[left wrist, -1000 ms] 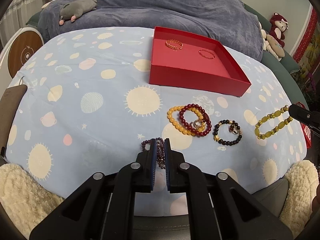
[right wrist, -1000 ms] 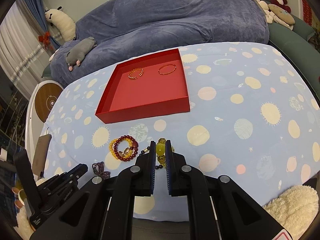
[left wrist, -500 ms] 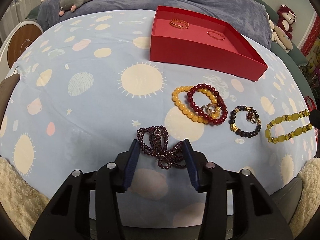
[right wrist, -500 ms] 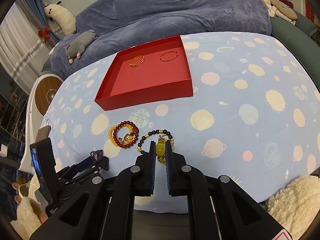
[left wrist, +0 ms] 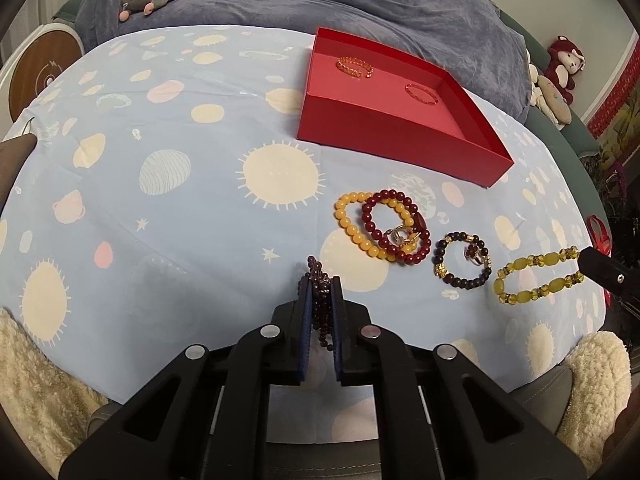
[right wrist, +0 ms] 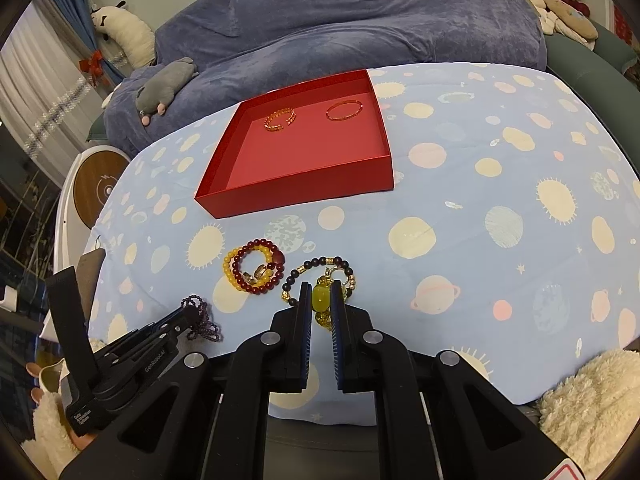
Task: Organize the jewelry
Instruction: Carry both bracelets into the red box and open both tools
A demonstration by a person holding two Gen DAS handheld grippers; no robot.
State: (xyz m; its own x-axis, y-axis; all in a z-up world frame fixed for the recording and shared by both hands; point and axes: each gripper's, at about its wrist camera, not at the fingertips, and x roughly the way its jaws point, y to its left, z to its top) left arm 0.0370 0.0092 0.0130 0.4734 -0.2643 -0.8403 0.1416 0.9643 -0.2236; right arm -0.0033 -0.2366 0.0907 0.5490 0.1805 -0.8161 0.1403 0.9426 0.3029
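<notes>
The left claw (left wrist: 321, 300) is pinching a string of dark purple beads (left wrist: 320, 308) between its two blue pads. The beads are bunching up between the pads, and some are sticking out past the tips. It is hard to tell if the beads are touching the cloth or hanging just above it.

The right claw (right wrist: 321, 300) is squeezing a yellow-green bead bracelet (right wrist: 321, 302) by one big yellow bead. In the left view, that same bracelet (left wrist: 536, 276) is stretching out on the right side of the bench (left wrist: 168, 216), with the right claw's tip at its far end.

The bench is wearing a light blue cloth (right wrist: 480, 200) with suns and planets on it. A yellow bead bracelet (left wrist: 352, 224) and a dark red bead bracelet (left wrist: 394, 228) are lying on top of each other, with some small shiny rings (left wrist: 402, 236) sitting inside them. Just to the right of them, a black and gold bracelet (left wrist: 462, 260) is lying flat with a small ring in it.

A red tray (left wrist: 400, 140) is sitting farther back on the bench. An orange bead bracelet (left wrist: 355, 67) and a thin red bracelet (left wrist: 420, 94) are lying inside it, well apart.

A gray stuffed animal (right wrist: 164, 84) is resting on the blue blanket (right wrist: 360, 12) behind the bench.
</notes>
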